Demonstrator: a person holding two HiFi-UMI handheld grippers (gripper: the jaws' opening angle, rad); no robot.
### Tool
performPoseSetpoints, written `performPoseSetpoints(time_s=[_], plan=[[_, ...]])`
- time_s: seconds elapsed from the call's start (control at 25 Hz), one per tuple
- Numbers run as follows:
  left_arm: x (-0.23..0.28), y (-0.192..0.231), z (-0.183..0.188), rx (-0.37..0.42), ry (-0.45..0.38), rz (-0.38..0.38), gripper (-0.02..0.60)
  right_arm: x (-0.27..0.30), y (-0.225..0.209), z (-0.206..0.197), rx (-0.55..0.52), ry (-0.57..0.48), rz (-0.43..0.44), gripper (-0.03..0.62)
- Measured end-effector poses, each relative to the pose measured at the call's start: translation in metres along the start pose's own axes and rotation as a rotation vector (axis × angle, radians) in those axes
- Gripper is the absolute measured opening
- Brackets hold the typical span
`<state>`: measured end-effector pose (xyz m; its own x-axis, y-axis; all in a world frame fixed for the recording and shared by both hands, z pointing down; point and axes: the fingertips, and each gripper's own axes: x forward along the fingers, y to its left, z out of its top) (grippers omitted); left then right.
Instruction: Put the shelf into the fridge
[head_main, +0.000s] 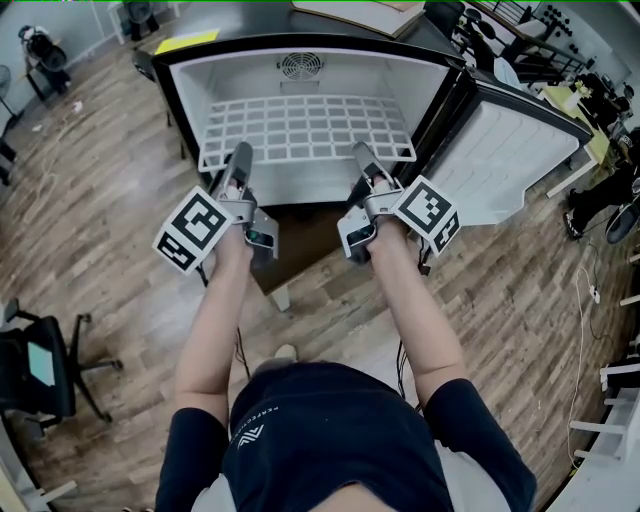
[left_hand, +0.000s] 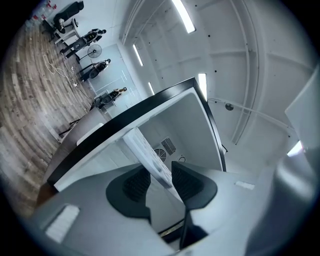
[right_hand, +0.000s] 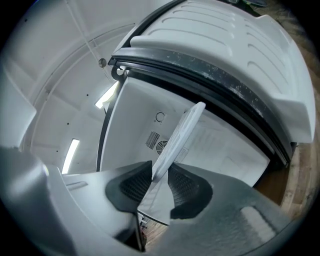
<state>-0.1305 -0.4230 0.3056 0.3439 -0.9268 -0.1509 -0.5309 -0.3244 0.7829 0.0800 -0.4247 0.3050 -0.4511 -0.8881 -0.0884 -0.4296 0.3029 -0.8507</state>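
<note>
The white wire shelf (head_main: 305, 125) lies level inside the open black fridge (head_main: 170, 85), and its front rim reaches the opening. My left gripper (head_main: 240, 152) is at the rim's left part and my right gripper (head_main: 360, 150) at its right part. In the left gripper view the shelf rim (left_hand: 145, 150) runs between the dark pads (left_hand: 137, 182) of the left gripper (left_hand: 160, 182), which stand slightly apart from it. In the right gripper view the shelf rim (right_hand: 182, 132) likewise passes between the loose pads (right_hand: 185, 187) of the right gripper (right_hand: 160, 182). Both grippers are open.
The fridge door (head_main: 500, 160) hangs open to the right. A round fan vent (head_main: 298, 66) sits in the back wall. A yellow sheet (head_main: 187, 41) lies on the fridge top. An office chair (head_main: 40, 365) stands at the left on the wood floor, and desks stand at the far right.
</note>
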Motion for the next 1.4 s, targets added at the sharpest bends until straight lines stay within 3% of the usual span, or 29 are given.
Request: performPoseSetpoints(time_s=[0.24,0.48,0.64,0.8,0.92,1.16,1.4], plan=[[-0.019,0.0,-0.003,0.037,-0.002,0.005,0.13,-0.029,-0.01,0.003,-0.013,-0.037,-0.037,0.095],[-0.033,-0.002,-0.011,0.323,0.04,0.051,0.117,-0.051,-0.024,0.0,-0.148,-0.048,-0.11,0.078],[-0.037,-0.006,-0.01,0.525,0.052,0.093,0.114,-0.052,-0.016,0.002,-0.375,-0.048,-0.135,0.077],[-0.041,-0.017,-0.01,0.674,0.038,0.1,0.105,-0.049,-0.002,0.007,-0.684,-0.059,-0.165,0.077],[-0.042,-0.028,-0.009,0.776,0.031,0.089,0.074,-0.046,0.004,0.007,-0.833,-0.063,-0.185,0.077],[-0.037,-0.023,-0.013,0.827,0.086,0.102,0.092,-0.038,0.001,0.006,-0.915,-0.045,-0.219,0.08],[-0.036,-0.021,-0.013,0.822,0.083,0.101,0.088,-0.035,-0.002,0.008,-0.944,-0.043,-0.25,0.087]])
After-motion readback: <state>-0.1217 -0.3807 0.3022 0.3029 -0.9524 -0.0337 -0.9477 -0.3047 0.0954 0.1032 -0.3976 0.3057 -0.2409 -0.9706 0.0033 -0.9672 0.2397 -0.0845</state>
